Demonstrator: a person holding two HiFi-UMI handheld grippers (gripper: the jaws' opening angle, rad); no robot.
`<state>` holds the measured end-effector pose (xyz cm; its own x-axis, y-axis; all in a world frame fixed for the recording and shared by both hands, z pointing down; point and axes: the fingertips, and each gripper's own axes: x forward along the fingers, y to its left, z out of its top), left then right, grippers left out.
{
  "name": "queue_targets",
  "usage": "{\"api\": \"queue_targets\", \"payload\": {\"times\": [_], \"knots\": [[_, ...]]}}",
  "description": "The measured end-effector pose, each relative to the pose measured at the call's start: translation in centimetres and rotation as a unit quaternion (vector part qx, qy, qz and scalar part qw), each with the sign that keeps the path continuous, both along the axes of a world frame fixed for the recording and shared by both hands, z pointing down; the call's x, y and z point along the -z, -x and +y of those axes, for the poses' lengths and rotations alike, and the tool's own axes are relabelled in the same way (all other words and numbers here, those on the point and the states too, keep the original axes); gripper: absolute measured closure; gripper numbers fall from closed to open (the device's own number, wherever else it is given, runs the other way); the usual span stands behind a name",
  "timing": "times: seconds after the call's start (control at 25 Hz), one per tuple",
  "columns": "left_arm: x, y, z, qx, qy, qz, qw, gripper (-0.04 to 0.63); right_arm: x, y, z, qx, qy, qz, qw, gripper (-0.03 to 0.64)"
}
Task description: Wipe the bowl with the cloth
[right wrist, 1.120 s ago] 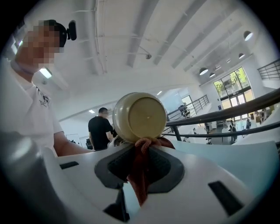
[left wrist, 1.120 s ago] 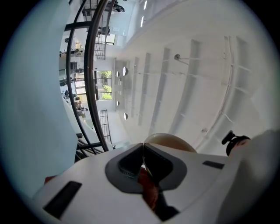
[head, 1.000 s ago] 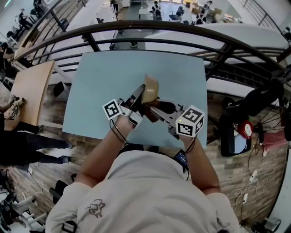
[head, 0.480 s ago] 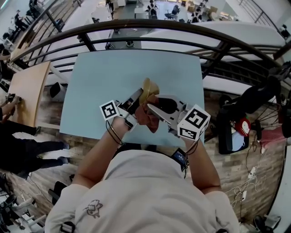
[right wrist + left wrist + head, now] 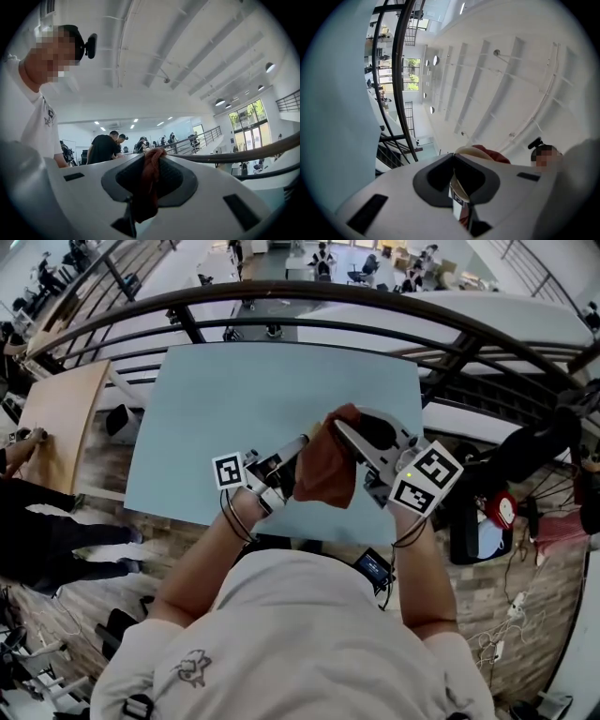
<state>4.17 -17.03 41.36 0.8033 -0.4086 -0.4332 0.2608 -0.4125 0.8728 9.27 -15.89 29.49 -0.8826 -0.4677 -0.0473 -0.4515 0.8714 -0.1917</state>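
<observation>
A red-brown cloth (image 5: 328, 470) hangs from my right gripper (image 5: 343, 420), which is shut on it above the light blue table (image 5: 234, 399). In the right gripper view the cloth (image 5: 147, 183) runs pinched between the closed jaws of that gripper (image 5: 154, 152). My left gripper (image 5: 298, 443) reaches in from the left, shut on the rim of a cream bowl (image 5: 465, 151). The left gripper view shows that rim just past the jaw tips of the left gripper (image 5: 453, 157), with the cloth (image 5: 493, 155) behind it. In the head view the cloth hides the bowl.
Black curved railings (image 5: 281, 296) run beyond the table's far edge. A wooden table (image 5: 56, 423) with people beside it stands at the left. Bags and cables (image 5: 487, 512) lie on the floor at the right.
My right gripper has risen and shifted right with the cloth, which now hangs in front of the bowl. The left gripper with the bowl has shifted slightly and tilted.
</observation>
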Motion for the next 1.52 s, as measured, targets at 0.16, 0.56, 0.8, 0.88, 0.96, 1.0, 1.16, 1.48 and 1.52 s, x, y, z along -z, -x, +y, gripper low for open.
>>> {"api": "queue_targets", "payload": {"times": [0.16, 0.56, 0.8, 0.88, 0.96, 1.0, 1.16, 1.48, 1.52], "knots": [[2.9, -0.4, 1.1, -0.018, -0.045, 0.043, 0.9979, 0.577, -1.5, -1.0, -1.8, -0.026, 0.021, -0.002, 0.999, 0.529], [6.8, 0.4, -0.8, 0.036, -0.059, 0.081, 0.9943, 0.577, -6.7, 1.4, -0.6, -0.018, 0.068, 0.004, 0.998, 0.531], [5.4, 1.2, -3.2, 0.101, -0.028, 0.045, 0.9934, 0.576, -8.2, 3.7, 1.4, 0.01, 0.076, 0.01, 0.997, 0.53], [4.6, 1.6, -3.9, 0.124, -0.016, 0.019, 0.992, 0.574, -8.2, 4.4, 2.1, 0.018, 0.077, 0.009, 0.997, 0.529], [3.9, 1.8, -4.3, 0.142, -0.007, -0.003, 0.9899, 0.574, -8.2, 4.7, 2.7, 0.025, 0.081, 0.007, 0.996, 0.529], [3.5, 1.9, -4.5, 0.148, -0.004, -0.013, 0.9889, 0.574, -8.2, 4.8, 3.0, 0.029, 0.081, 0.006, 0.996, 0.529], [2.4, 2.1, -4.9, 0.156, 0.008, -0.04, 0.9869, 0.574, -7.1, 4.9, 4.0, 0.036, 0.061, 0.007, 0.997, 0.529], [0.5, 2.2, -3.5, 0.144, 0.029, -0.04, 0.9883, 0.575, -2.4, 2.6, 4.1, -0.001, -0.022, 0.0, 1.0, 0.529], [0.2, 2.0, -3.3, 0.14, 0.031, -0.038, 0.989, 0.574, -2.0, 2.3, 3.9, -0.005, -0.026, -0.004, 1.0, 0.529]]}}
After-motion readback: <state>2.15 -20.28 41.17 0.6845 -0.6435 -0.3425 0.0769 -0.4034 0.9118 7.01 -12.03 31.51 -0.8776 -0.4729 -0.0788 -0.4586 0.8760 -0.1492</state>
